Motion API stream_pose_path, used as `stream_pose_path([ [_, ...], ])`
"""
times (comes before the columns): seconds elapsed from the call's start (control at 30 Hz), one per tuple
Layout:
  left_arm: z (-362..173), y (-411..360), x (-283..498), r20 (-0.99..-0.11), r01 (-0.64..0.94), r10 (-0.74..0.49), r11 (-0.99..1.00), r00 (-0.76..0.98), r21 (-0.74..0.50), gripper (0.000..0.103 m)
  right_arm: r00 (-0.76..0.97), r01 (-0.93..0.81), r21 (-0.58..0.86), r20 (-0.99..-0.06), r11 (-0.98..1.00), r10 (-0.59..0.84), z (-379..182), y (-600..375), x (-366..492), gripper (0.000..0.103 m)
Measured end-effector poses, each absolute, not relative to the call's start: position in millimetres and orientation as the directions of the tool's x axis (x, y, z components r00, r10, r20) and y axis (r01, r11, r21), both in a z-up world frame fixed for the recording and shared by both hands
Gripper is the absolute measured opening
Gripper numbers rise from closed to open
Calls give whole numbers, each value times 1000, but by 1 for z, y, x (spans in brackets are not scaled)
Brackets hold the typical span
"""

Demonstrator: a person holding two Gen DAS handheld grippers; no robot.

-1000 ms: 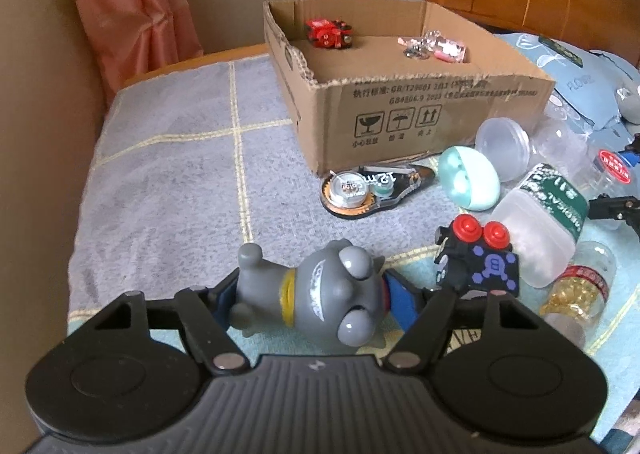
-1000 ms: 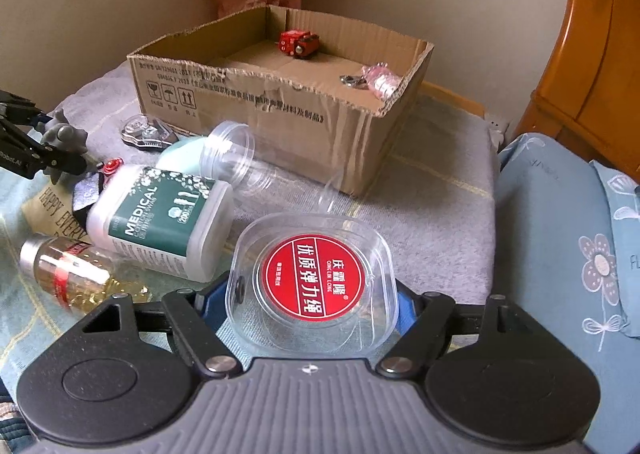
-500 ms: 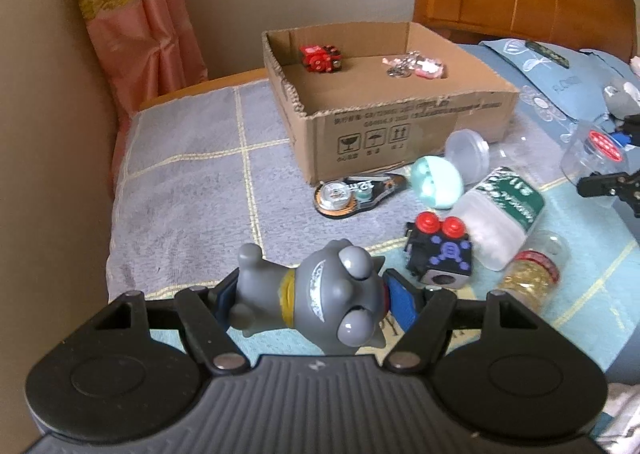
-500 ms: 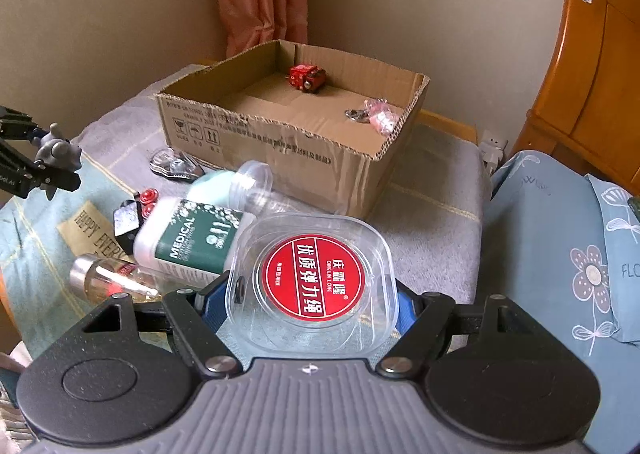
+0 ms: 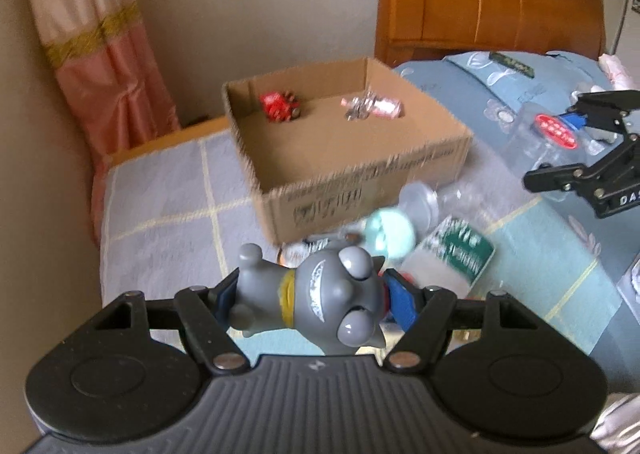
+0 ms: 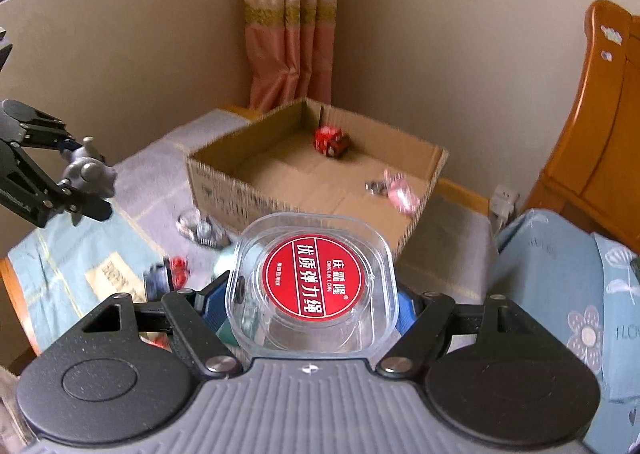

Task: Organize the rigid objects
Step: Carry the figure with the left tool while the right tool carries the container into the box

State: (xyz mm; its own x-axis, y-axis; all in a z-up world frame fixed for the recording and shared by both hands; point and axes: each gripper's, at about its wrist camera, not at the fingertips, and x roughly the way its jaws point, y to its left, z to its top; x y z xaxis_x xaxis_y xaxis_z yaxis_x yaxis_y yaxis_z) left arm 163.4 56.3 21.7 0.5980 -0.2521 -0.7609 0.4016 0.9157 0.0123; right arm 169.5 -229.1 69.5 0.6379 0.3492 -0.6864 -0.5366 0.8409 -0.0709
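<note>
Gripping grey toy (image 5: pixel 316 302) w/ left gripper (image 5: pixel 316 304), right gripper (image 6: pixel 314 302) clamps clear case (image 6: pixel 314 286).

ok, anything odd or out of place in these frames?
Mostly expected clutter. The medical bottle lies on its side on the bed near the cardboard box. The grey figure is clamped sideways in the left gripper. The box's top edge looks ragged. No spill or damage shows; both views are blurred.
</note>
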Motion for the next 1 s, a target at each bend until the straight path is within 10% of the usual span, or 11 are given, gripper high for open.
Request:
stream_pose_path([
  [1.0, 27, 7, 356, -763, 345, -211, 939, 611, 16, 75, 645, -493, -57, -693, 868, 321, 93, -200, 293, 81],
])
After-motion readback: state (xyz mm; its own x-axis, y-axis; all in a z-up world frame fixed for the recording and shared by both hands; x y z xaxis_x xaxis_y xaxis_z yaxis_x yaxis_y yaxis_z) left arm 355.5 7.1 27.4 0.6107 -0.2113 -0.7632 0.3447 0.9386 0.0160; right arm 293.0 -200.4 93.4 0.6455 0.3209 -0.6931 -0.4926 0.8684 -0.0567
